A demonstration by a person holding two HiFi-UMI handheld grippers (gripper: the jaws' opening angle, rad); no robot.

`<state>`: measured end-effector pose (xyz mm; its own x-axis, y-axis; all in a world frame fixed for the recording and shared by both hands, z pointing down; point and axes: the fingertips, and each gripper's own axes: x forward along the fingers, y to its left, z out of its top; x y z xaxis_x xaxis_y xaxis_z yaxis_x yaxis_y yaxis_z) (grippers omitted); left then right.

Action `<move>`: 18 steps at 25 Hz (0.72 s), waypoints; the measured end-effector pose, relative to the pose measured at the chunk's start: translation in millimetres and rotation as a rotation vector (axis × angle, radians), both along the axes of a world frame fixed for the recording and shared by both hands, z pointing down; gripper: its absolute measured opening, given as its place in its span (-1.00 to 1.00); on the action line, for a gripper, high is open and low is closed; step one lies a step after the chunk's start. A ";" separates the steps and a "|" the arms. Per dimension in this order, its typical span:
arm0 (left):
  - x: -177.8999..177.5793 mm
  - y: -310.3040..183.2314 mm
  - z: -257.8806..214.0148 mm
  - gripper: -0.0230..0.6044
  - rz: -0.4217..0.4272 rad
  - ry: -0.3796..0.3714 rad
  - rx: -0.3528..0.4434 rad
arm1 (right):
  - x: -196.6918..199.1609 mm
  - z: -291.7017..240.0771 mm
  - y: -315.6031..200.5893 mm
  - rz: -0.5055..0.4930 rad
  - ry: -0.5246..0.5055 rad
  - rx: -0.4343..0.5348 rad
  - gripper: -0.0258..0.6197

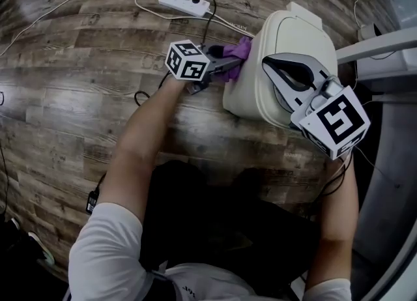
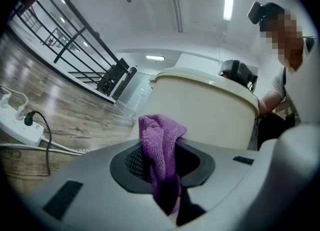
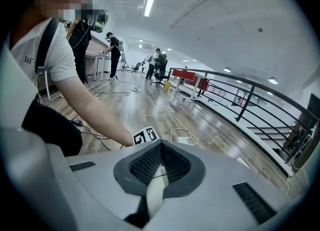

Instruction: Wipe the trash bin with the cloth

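The cream trash bin (image 1: 291,40) stands on the wooden floor at the right of the head view, lid closed. My left gripper (image 1: 229,66) is shut on a purple cloth (image 1: 238,52) and holds it against the bin's left side. In the left gripper view the cloth (image 2: 159,147) hangs between the jaws, with the bin's wall (image 2: 210,110) just ahead. My right gripper (image 1: 268,65) lies over the bin's lid, jaws shut with nothing between them. In the right gripper view a sliver of the cream lid (image 3: 156,195) shows beneath the right gripper (image 3: 160,151).
A white power strip (image 1: 184,1) with cables lies on the floor behind the bin; it also shows as the power strip (image 2: 17,125) at the left gripper view's left. A white shelf edge (image 1: 381,52) stands right of the bin. People stand far off in the hall.
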<state>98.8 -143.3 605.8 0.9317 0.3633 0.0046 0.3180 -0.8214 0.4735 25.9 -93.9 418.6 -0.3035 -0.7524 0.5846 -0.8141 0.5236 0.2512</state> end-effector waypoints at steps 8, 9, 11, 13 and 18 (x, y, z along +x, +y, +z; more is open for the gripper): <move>-23.1 25.1 -7.7 -0.64 -0.001 0.078 -0.006 | -0.7 1.5 -0.7 0.013 0.031 -0.010 -0.90; -26.3 29.3 -8.5 -0.64 0.001 0.086 -0.002 | -0.8 2.2 -1.0 0.008 0.034 -0.011 -0.90; -33.1 38.3 -9.5 -0.64 0.005 0.100 0.009 | -1.8 3.2 -1.1 -0.012 0.032 -0.007 -0.90; -40.5 48.4 -9.6 -0.64 0.010 0.110 0.021 | -2.6 2.7 -0.6 -0.019 0.019 -0.002 -0.90; -55.8 69.5 -8.0 -0.64 0.014 0.123 0.041 | -0.1 -0.8 -0.1 -0.009 -0.009 0.002 -0.90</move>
